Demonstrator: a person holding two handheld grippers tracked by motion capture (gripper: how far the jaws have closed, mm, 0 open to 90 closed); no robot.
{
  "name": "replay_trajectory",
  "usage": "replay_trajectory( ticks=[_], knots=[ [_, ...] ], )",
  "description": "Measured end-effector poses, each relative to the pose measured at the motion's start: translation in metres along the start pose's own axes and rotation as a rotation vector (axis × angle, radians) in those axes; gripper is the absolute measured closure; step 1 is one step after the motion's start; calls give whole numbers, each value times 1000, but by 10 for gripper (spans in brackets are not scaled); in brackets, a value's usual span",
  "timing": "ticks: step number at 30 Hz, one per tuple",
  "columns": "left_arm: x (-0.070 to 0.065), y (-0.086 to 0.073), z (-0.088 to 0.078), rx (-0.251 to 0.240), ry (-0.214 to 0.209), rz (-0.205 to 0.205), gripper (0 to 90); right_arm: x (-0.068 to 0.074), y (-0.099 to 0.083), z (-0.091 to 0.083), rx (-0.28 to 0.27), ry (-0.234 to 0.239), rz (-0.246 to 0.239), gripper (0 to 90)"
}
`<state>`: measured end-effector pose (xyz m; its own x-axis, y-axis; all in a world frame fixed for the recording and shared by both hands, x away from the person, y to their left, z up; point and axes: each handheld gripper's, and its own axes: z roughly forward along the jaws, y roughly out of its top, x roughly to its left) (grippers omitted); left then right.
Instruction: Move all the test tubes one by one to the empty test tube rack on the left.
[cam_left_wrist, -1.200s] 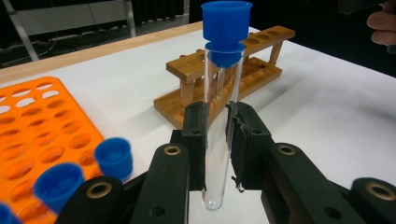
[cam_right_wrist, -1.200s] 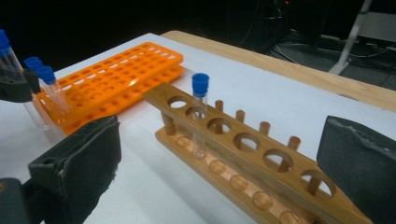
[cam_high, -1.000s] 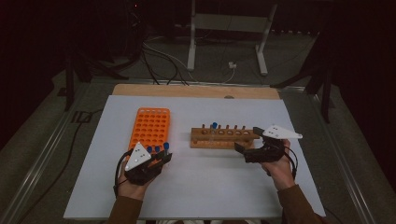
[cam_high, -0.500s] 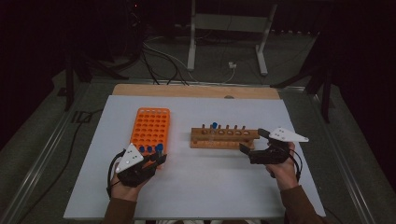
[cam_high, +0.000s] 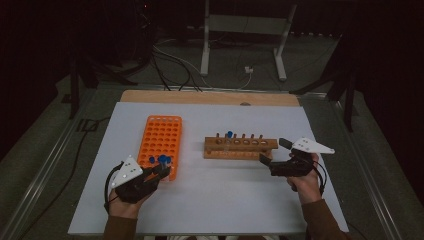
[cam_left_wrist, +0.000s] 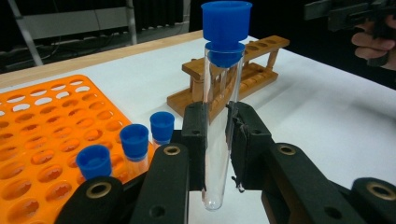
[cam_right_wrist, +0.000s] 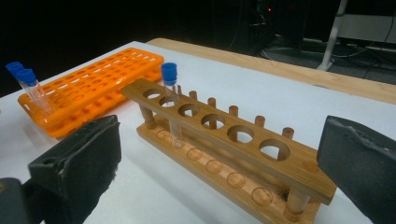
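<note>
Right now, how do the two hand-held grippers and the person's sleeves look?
Both are black. The left hand-held gripper and the right hand-held gripper each carry a pale grey three-cornered plate and trail a black cable. The jaws have dark pads and brass-coloured rivets. The sleeves are brown.

Dark room, cables (cam_high: 175, 62) on grey floor (cam_high: 45, 150)

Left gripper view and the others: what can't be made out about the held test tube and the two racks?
- Test tube in the left gripper: its middle is covered by the pads, left gripper view.
- Orange rack: cut off by the left edge.
- Wooden rack: its near end sits behind the right gripper's jaw.
</note>
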<state>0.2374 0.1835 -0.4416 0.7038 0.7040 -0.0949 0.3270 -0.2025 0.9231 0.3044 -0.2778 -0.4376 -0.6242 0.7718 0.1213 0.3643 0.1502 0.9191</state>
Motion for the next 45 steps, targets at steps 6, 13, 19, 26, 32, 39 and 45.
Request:
replay_trajectory(
  ticks=[6, 13, 19, 26, 32, 39, 45],
  knots=[
    [6, 0, -7, -8, 14, -5, 783, 0, 0, 0, -5, 3, 4, 0],
    [13, -2, -16, -24, 54, -19, 782, -1, 0, -1, -10, 4, 12, 0],
    [20, -4, -26, -45, 107, -37, 781, -2, 0, -1, -13, 3, 13, 0],
    [28, -8, -31, -63, 176, -55, 781, -1, -1, -1, -11, 4, 14, 0],
    [36, -15, -24, -59, 251, -74, 781, 0, -1, 0, -8, 6, 14, 1],
    [46, -22, -10, -38, 275, -98, 782, 0, -2, 1, -8, 9, 18, 0],
    [49, -29, -3, -9, 274, -102, 782, 0, -2, 2, -6, 16, 23, 1]
  ],
)
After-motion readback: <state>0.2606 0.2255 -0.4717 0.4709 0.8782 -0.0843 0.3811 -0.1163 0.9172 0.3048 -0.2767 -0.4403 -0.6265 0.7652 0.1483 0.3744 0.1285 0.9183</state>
